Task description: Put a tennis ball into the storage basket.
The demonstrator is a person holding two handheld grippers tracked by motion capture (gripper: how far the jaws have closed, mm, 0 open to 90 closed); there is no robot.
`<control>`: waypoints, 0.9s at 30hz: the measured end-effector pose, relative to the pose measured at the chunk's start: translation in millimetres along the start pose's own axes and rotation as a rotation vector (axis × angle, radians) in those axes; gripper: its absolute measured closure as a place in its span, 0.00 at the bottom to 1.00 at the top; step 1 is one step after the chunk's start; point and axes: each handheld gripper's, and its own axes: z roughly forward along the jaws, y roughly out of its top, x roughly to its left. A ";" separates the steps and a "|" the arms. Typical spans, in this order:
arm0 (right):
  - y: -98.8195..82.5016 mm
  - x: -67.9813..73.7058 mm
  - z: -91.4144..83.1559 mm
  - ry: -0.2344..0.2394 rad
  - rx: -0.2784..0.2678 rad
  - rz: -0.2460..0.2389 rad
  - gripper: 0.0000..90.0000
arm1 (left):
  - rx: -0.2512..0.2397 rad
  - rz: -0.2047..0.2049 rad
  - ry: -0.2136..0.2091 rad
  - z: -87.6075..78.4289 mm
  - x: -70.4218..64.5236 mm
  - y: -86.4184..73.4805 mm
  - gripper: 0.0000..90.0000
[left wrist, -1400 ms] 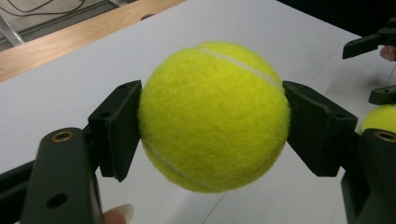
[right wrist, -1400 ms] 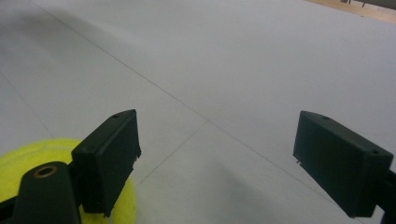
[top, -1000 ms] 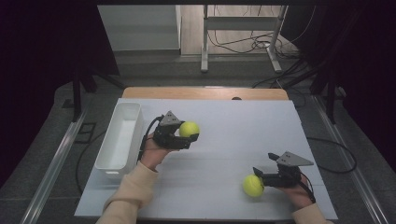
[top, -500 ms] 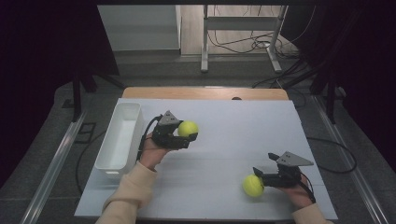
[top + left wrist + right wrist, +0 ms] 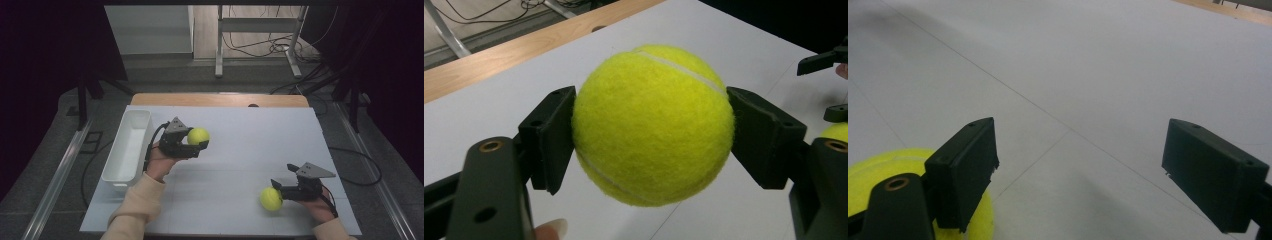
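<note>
1. The left gripper [image 5: 196, 142] clamps one tennis ball [image 5: 651, 125] above the table, at 3 o'clock of the white bin [image 5: 116, 172].
2. The right gripper [image 5: 1080, 172] gapes, its jaws released; a second tennis ball [image 5: 271, 198] lies at its 9 o'clock.
3. Centre the jaws around the second ball before squeezing.

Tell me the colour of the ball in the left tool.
Bright yellow-green ball, clearest in the left gripper view.

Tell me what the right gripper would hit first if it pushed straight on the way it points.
Likely nothing: the right gripper stands open over bare table, with the second tennis ball off beside one jaw, though depth is unclear.
</note>
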 end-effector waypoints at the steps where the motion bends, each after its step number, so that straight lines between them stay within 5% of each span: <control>1: -0.1 0.0 0.1 0.002 -0.003 0.001 0.17 | 0.000 0.000 0.001 -0.7 0.4 0.0 0.28; 27: 0.1 0.0 -0.4 -0.002 0.002 -0.003 0.17 | -0.022 -0.012 0.023 -14.7 8.6 1.0 0.28</control>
